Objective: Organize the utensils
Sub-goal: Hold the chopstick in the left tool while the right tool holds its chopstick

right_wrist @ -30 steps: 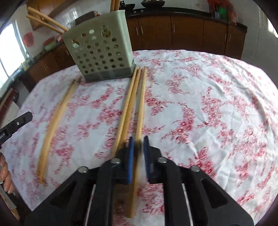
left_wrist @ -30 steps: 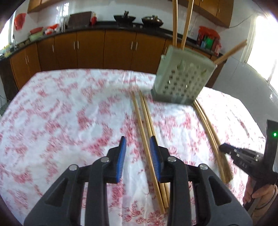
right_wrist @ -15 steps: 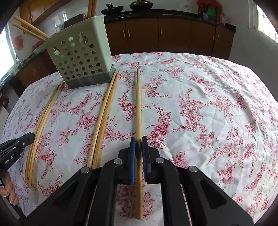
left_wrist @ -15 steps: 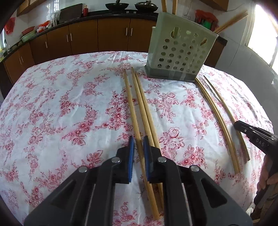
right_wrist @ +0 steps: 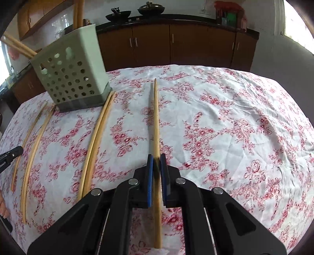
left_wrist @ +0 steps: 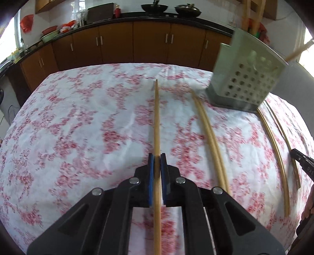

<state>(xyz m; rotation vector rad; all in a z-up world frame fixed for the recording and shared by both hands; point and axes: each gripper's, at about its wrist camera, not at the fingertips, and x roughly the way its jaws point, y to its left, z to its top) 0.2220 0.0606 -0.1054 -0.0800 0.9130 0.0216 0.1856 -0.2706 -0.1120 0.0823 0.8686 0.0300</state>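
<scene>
While both fingers clamped on a chopstick (left_wrist: 157, 121) each: holder (right_wrist: 71, 73) w/ several chopsticks upright.

This is a kitchen in a home. Brown cupboards (right_wrist: 188, 47) with small handles run along the back wall under a long dark counter (left_wrist: 176, 16). Two black pans (left_wrist: 170, 7) sit on top. Bowls (left_wrist: 49, 35) and red things stand near a bright window. A table has a white cloth with red flowers (right_wrist: 225, 127) on it.
</scene>
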